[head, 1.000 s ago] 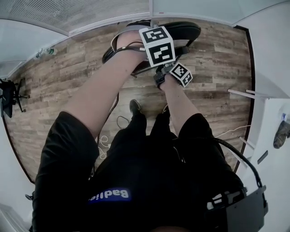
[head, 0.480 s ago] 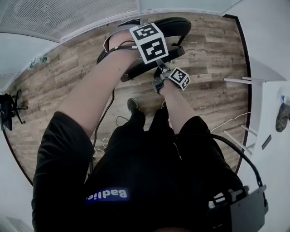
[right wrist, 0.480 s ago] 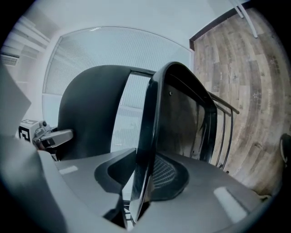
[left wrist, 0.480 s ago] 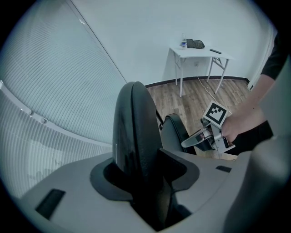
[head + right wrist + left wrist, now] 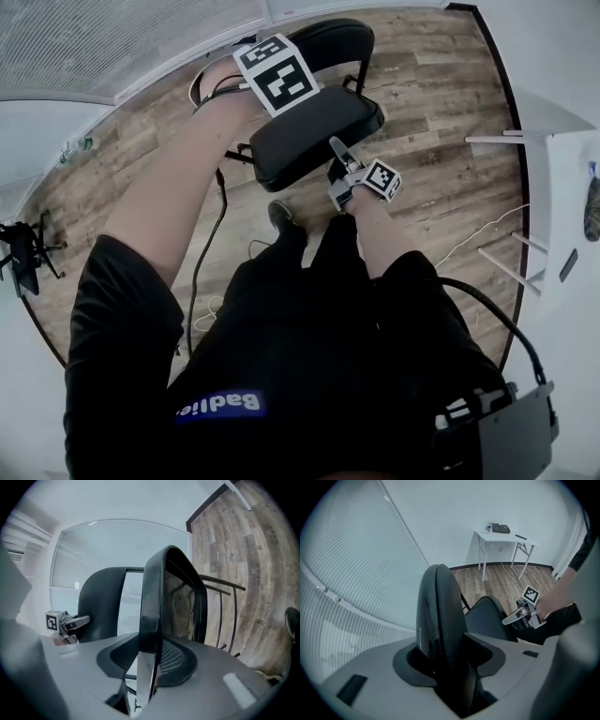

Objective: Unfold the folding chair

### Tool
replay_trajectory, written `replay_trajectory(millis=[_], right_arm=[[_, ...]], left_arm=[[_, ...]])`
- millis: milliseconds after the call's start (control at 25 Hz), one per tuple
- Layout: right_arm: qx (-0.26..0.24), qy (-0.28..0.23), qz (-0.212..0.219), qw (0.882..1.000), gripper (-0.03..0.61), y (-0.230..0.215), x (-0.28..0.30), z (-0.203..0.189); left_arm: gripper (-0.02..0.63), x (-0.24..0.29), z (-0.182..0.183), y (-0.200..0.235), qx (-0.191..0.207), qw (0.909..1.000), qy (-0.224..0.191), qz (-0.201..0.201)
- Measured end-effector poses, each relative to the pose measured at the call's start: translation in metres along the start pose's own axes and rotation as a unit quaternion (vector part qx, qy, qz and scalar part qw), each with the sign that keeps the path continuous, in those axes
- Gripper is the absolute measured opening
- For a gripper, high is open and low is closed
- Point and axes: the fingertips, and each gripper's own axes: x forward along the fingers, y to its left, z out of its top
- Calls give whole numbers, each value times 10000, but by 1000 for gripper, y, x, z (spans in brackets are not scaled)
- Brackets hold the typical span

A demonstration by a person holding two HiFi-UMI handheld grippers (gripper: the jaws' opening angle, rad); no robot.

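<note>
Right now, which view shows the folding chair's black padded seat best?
The head view: the black padded seat shows nearly its whole broad face. The left gripper view shows only a part behind the black backrest; the right gripper view sees it edge-on.

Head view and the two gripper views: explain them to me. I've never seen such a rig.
No robot here: a person stands on a wooden floor, holding a two-fingered hand tool in each hand. The head view looks down from their head. Each gripper view looks along one tool's fingers. The left gripper clamps the folding chair by its backrest; the right gripper pinches the edge of the seat, swung partly open. Nothing else is held.
</note>
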Motion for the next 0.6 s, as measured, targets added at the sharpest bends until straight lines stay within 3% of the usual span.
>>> replay_trajectory(millis=[320, 600], right_arm=[[43, -31, -37, 10000, 121, -37, -46, -10], [224, -238, -547, 9980, 156, -95, -90, -15]], left_arm=[[173, 4, -2, -19, -23, 9999, -35, -95], [173, 28, -7, -22, -64, 9998, -26, -188]])
